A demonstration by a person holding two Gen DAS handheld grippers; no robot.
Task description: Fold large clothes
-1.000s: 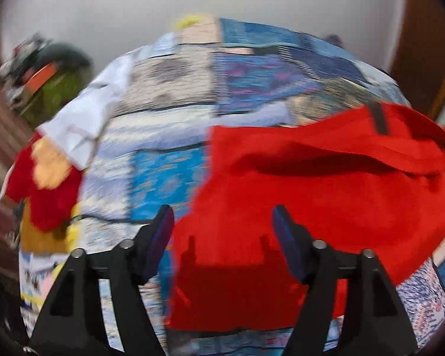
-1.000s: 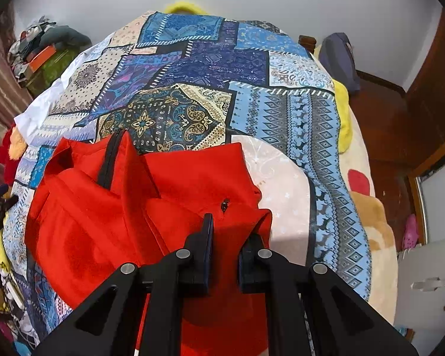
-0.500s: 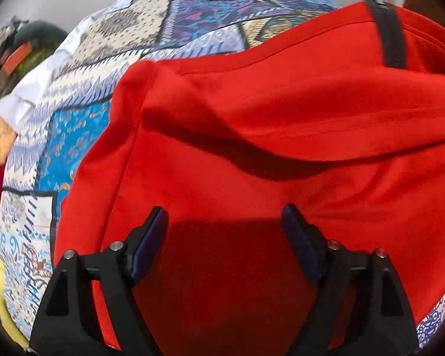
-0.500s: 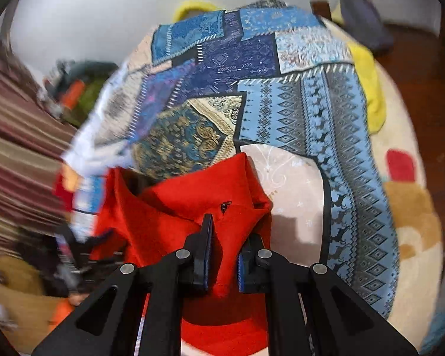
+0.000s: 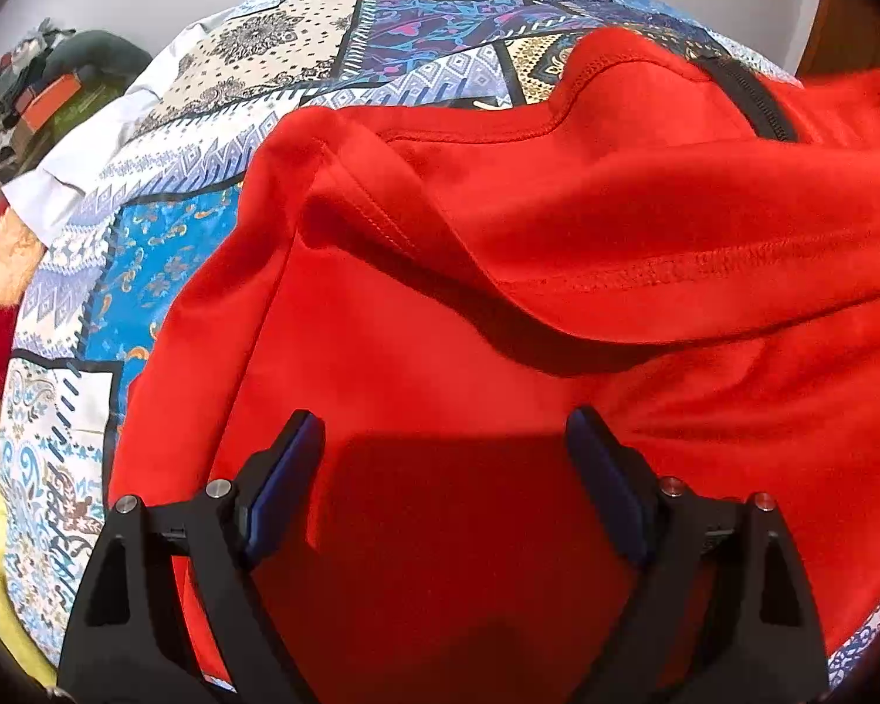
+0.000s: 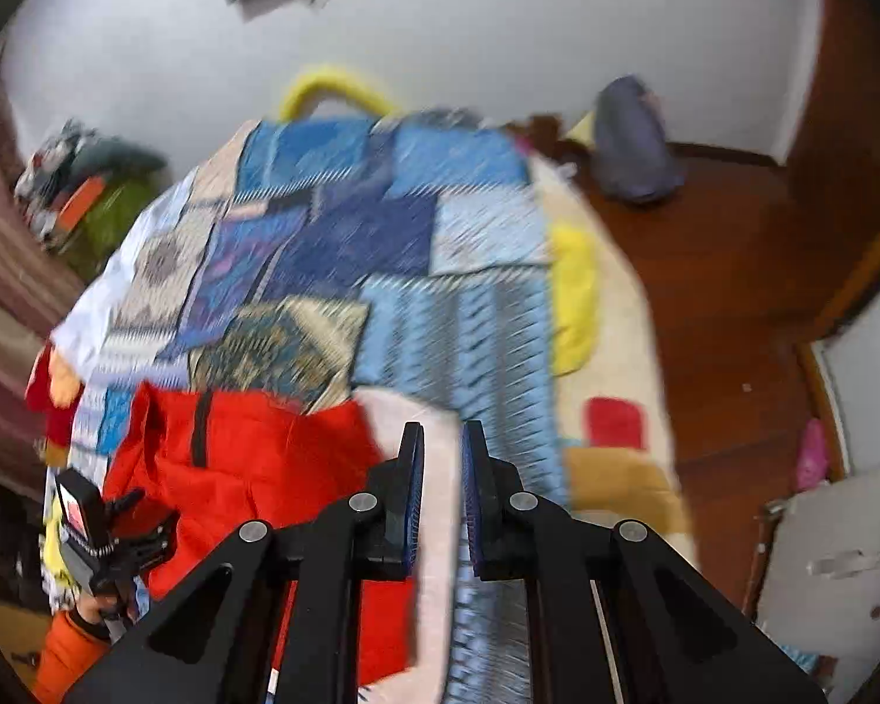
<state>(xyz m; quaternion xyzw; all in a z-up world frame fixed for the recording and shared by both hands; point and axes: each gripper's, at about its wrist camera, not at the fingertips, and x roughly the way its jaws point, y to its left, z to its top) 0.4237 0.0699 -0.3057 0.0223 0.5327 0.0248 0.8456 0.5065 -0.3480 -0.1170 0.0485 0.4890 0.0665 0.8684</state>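
A red fleece garment (image 5: 498, 305) with a black zipper (image 5: 751, 100) lies crumpled on the patchwork bedspread (image 5: 299, 58). My left gripper (image 5: 443, 457) is open, its jaws wide apart just above the red cloth, holding nothing. In the right wrist view the garment (image 6: 246, 457) lies at the lower left on the bedspread (image 6: 452, 317). My right gripper (image 6: 443, 457) hangs raised above the bed to the right of the garment, its jaws a narrow gap apart with nothing between them. The left gripper (image 6: 117, 522) shows there at the garment's left edge.
A white sheet (image 5: 82, 158) and a red and yellow cloth (image 5: 0, 287) lie at the bed's left edge. A pile of clutter (image 6: 82, 188) sits at the far left by the wall. A grey bag (image 6: 633, 141) stands on the wooden floor (image 6: 733, 293) at the right.
My right gripper has let go of the red garment, lifted and swung right; its view is blurred. My left gripper has come in over the red cloth, still open.
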